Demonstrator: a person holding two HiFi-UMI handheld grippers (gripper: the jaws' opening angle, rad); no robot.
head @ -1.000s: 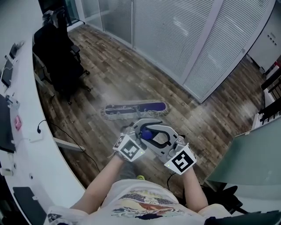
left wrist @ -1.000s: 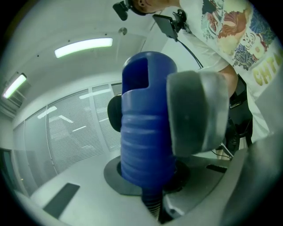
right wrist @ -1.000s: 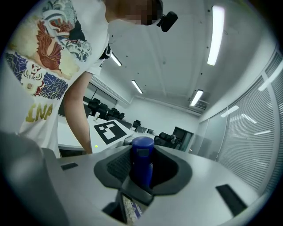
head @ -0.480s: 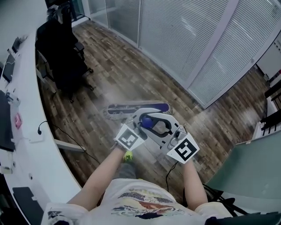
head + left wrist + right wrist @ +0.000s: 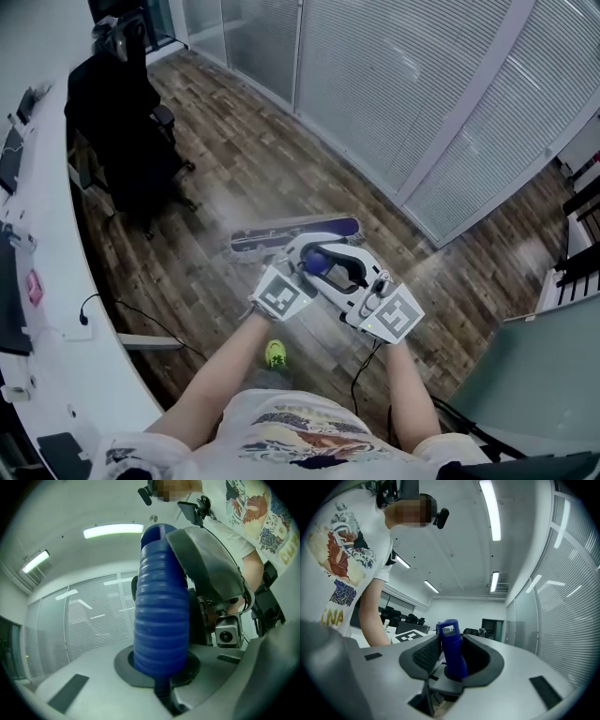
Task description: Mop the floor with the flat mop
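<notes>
dark wood-plank floor (image 5: 281, 178) runs across the room, with a dull grey sheen in patches. along its far side stands a glass partition wall (image 5: 412, 84) with closed pale slat blinds and grey posts. a white curved worktop (image 5: 52, 244) sweeps down the left, a black office chair (image 5: 122, 122) just beside it and a thin black cable (image 5: 131, 305) trailing from its edge over the floor. overhead, a white ceiling (image 5: 459, 550) carries long strip lights (image 5: 490, 510), all lit.
</notes>
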